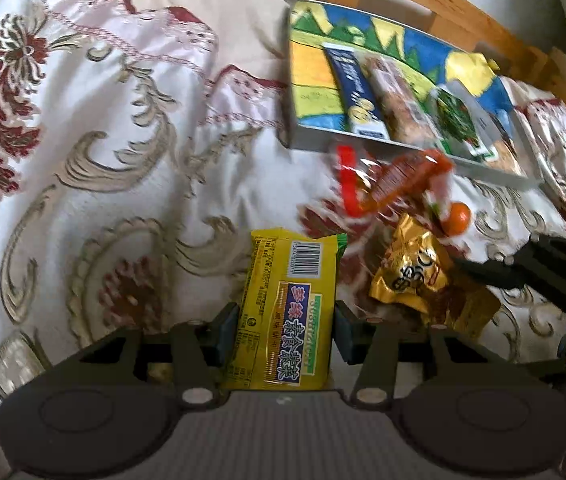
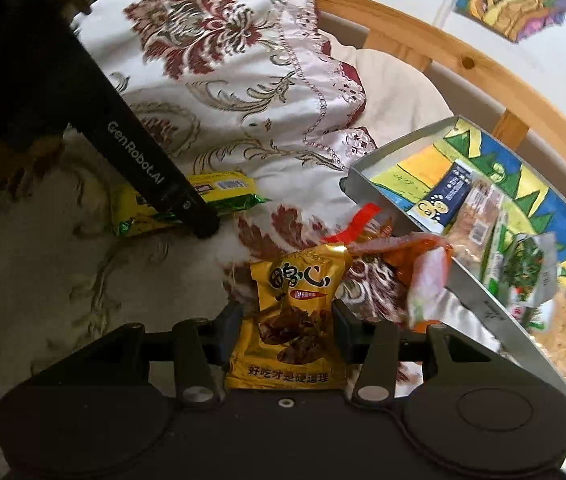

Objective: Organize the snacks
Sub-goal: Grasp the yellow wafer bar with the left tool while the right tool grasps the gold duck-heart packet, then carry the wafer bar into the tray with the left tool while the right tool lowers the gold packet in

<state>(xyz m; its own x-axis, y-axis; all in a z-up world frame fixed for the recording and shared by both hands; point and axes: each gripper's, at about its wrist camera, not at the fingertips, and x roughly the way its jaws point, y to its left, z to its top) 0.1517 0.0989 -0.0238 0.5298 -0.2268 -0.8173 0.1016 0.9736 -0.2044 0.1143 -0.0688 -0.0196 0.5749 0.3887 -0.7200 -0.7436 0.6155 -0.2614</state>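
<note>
In the upper right of the left wrist view, the shallow tray (image 1: 303,80) already held three packets: a blue one (image 1: 357,92), a brown one (image 1: 401,100) and a green one (image 1: 459,120). The left gripper (image 1: 287,320) was closed on a yellow packet (image 1: 283,308) at the bottom centre. The right gripper (image 2: 287,324) gripped a golden pouch (image 2: 295,312) in the same way. An orange wrapper (image 1: 399,180) lay on the patterned bedcover (image 1: 103,160), just beside the tray. So probably three snacks remained to place.
</note>
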